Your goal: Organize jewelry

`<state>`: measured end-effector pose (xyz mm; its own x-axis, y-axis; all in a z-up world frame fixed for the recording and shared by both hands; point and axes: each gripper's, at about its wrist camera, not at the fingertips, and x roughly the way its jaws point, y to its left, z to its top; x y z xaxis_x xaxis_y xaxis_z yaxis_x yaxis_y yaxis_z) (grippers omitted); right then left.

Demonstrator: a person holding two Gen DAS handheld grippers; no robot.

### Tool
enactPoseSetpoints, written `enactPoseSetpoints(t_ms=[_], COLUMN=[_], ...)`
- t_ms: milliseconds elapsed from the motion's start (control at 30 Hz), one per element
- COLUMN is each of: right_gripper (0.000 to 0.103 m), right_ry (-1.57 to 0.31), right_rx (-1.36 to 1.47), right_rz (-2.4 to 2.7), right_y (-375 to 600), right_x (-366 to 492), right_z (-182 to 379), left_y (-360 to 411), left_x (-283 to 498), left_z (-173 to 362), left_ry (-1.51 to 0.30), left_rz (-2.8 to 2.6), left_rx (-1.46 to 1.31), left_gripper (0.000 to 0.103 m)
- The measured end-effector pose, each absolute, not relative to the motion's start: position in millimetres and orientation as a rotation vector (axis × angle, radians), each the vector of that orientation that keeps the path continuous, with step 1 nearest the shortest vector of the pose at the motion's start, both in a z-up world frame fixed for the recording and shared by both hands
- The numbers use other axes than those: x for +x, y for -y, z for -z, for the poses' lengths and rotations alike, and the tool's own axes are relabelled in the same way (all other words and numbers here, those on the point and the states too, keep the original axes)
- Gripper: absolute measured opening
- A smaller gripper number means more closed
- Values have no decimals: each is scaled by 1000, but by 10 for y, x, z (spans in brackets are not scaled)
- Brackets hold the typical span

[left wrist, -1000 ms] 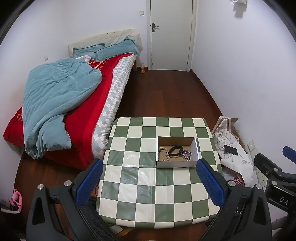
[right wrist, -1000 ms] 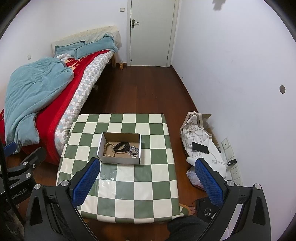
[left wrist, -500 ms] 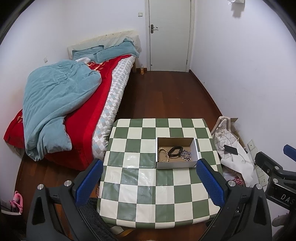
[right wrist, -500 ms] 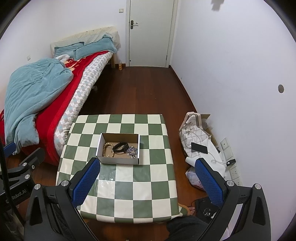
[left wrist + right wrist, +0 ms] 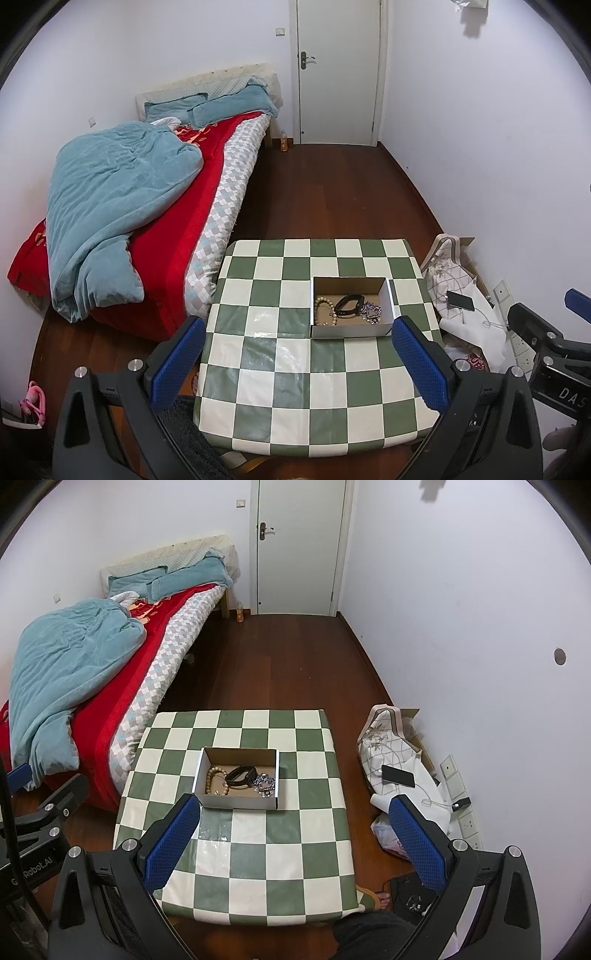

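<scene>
A shallow cardboard box (image 5: 351, 330) (image 5: 236, 802) sits on a green and white checkered table (image 5: 295, 369) (image 5: 258, 849). In it lie a wooden bead bracelet (image 5: 325, 310) (image 5: 215, 780), a black band (image 5: 347, 305) (image 5: 242, 776) and a silver chain bracelet (image 5: 371, 312) (image 5: 264, 784). My left gripper (image 5: 295, 350) is open and empty, held high above the table's near half. My right gripper (image 5: 291, 827) is open and empty, also high above the table. Each gripper shows at the edge of the other's view.
A bed (image 5: 147, 221) with a teal duvet and red cover stands left of the table. A bag, a phone (image 5: 397, 775) and cables lie on the floor at the right by wall sockets. A white door (image 5: 338, 74) is at the far wall.
Both views have drawn back and up slightly; the table and box sit a little lower and smaller. Both grippers stay open and empty.
</scene>
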<state>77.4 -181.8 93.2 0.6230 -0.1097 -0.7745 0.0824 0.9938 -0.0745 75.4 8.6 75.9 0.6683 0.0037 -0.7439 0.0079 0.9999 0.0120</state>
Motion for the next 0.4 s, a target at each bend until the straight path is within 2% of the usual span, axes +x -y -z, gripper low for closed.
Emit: enactPoseSetpoints(t_ms=[400], right_gripper=[103], right_ry=[-890], right_rx=[-31], right_rz=[110], right_y=[1814], right_x=[770], right_z=[-938], left_y=[-54], left_x=[745], left_z=[-793], left_ry=[-839], left_rz=[11], left_rx=[10], left_gripper=[103])
